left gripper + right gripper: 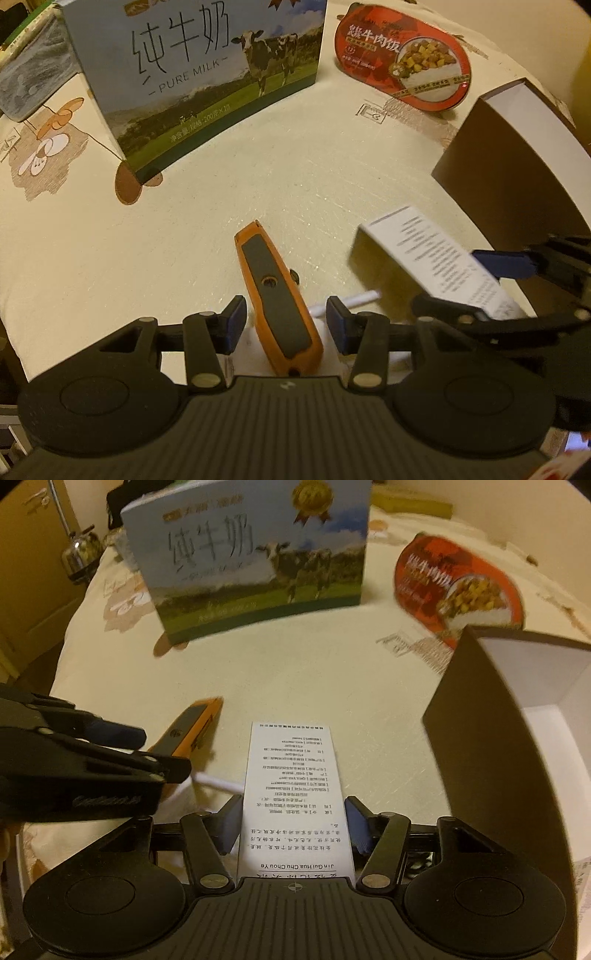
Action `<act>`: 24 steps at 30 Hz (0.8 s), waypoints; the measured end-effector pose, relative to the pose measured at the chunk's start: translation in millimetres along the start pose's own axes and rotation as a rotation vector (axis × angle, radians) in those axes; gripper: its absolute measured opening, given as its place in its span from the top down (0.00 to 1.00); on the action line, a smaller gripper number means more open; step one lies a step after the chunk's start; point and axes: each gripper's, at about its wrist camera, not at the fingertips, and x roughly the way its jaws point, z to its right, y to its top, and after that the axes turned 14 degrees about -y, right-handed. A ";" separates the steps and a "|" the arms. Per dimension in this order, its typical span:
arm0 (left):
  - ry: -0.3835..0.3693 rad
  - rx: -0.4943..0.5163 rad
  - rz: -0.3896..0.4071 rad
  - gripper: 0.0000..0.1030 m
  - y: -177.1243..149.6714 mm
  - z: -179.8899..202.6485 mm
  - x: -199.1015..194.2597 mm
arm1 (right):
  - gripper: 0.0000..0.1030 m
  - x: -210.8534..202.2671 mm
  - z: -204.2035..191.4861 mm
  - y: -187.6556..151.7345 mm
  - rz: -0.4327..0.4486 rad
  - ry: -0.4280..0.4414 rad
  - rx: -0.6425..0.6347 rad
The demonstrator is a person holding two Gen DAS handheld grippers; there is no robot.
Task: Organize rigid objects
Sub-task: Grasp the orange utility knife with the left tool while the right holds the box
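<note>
The right gripper point(293, 825) has its jaws clamped on a slim white carton point(291, 794), pads pressing its two long sides near the close end, so the printed face points up and the far end sticks out over the bench point(295, 672). In the left wrist view the carton point(436, 258) hangs clear of the cloth, casting a shadow beneath. It looks light and hollow: thin card that would dent under a hard squeeze, so a hold across the narrow width, as here, seems right, with only modest pressure.

The left gripper point(286, 325) sits low with its jaws apart, one on each side of an orange knife point(277, 295), a utility-knife type with a dark grip panel. The pads are just beside the body but I cannot tell whether they touch it. The knife lies on the bench, nose pointing away, partly over something white with a thin white stick point(354, 299) beside it. It looks stiff and fairly dense; the rubbery panel should grip better than the smooth orange shell, and the middle of the body is the balanced spot.

On the right stands an open dark box point(480, 731) with a white inside, the likely place for both. At the far side stand a milk carton point(207, 74) and a red meal tub point(402, 59).
</note>
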 end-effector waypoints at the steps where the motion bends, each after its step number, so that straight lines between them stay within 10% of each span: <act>1: 0.004 0.002 -0.004 0.59 2.6 -0.6 2.6 | 0.46 -1.0 2.5 0.0 0.006 -0.009 0.013; 24: 0.065 0.041 -0.076 0.74 13.0 -16.4 35.6 | 0.46 -14.6 57.5 -28.2 -0.007 -0.073 0.225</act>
